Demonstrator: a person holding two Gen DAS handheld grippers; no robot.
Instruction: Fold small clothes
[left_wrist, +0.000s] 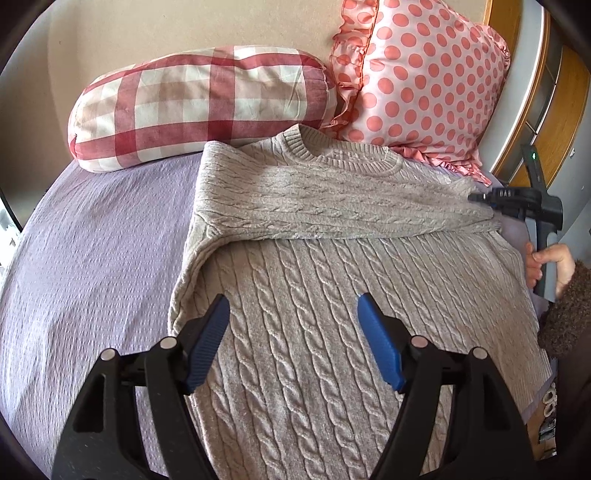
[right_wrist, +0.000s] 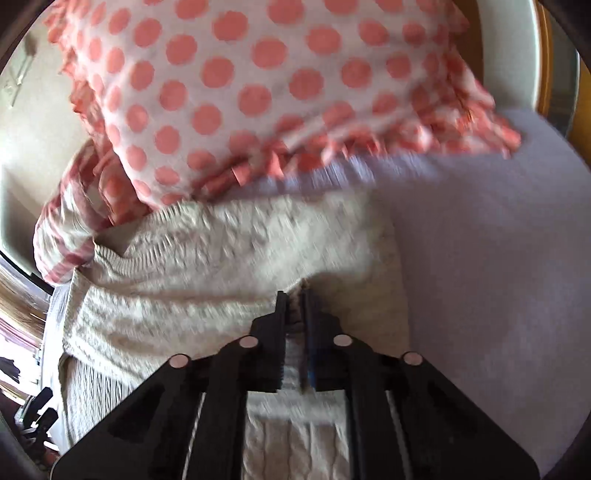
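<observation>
A beige cable-knit sweater (left_wrist: 332, 295) lies on the lilac bedspread (left_wrist: 92, 266), collar toward the pillows. One sleeve (left_wrist: 332, 206) is folded across the chest from left to right. My left gripper (left_wrist: 293, 314) is open and empty, hovering over the sweater's lower body. My right gripper (right_wrist: 295, 299) is shut on the sleeve's cuff (right_wrist: 297, 314) at the sweater's right side; it also shows in the left wrist view (left_wrist: 476, 197). The right wrist view is blurred by motion.
A red-and-white checked pillow (left_wrist: 199, 107) and a pink polka-dot ruffled pillow (left_wrist: 424, 77) lie at the head of the bed, touching the collar. A wooden frame (left_wrist: 554, 122) stands at the right. Bare bedspread lies left of the sweater.
</observation>
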